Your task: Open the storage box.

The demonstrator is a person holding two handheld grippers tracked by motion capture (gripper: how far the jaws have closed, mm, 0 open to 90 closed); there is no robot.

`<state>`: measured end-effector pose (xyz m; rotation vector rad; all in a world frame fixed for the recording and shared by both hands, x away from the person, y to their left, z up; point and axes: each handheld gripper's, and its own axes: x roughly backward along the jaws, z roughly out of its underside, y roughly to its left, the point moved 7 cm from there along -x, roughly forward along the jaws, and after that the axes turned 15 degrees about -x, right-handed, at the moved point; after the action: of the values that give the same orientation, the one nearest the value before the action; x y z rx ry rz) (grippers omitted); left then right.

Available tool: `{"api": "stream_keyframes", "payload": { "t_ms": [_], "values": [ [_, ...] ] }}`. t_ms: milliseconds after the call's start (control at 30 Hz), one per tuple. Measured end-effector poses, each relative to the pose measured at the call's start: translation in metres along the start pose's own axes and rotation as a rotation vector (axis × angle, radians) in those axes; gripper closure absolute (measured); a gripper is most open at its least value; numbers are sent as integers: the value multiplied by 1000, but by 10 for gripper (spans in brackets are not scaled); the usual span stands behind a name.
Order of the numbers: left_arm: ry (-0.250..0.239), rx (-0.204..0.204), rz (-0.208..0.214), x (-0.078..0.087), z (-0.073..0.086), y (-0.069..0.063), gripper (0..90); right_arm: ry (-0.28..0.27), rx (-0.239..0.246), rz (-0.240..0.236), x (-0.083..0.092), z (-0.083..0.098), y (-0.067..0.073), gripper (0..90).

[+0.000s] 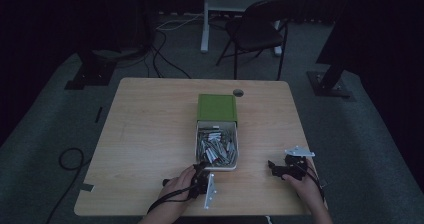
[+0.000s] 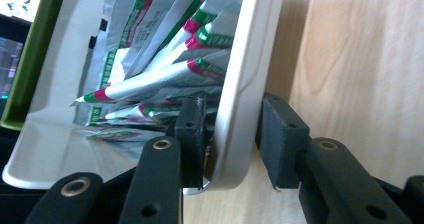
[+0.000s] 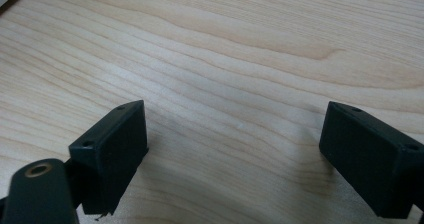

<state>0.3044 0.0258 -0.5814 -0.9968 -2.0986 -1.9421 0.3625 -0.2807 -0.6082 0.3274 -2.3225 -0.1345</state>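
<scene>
A white tray [image 1: 197, 143] full of silver sachets [image 1: 216, 146] with green and pink ends sticks out of a green sleeve [image 1: 216, 108] at the table's middle. My left gripper [image 1: 201, 167] is at the tray's near left corner. In the left gripper view its jaws [image 2: 232, 134] straddle the tray's wall [image 2: 245, 59], one pad inside by the sachets [image 2: 165, 74] and one outside, each with a thin gap to the wall. My right gripper [image 1: 272, 168] rests low at the table's near right. It [image 3: 235, 134] stands open over bare wood, nothing between its fingers.
The wooden table [image 1: 150, 134] has a round cable hole [image 1: 238, 92] behind the green sleeve. A dark folding chair [image 1: 260, 29] and a desk leg [image 1: 205, 24] stand beyond the table, with cables on the floor at left.
</scene>
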Motion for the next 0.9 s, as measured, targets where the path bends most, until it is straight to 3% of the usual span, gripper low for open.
{"api": "stream_keyframes", "payload": {
  "t_ms": [200,400,467,900],
  "values": [
    [-61,82,37,9,-5,3,641,0,0,0,0,0,0,114],
    [-123,200,81,19,-9,5,641,0,0,0,0,0,0,114],
    [-135,223,88,21,-10,6,634,0,0,0,0,0,0,114],
    [-145,294,126,35,1,1,634,0,0,0,0,0,0,114]
  ]
}}
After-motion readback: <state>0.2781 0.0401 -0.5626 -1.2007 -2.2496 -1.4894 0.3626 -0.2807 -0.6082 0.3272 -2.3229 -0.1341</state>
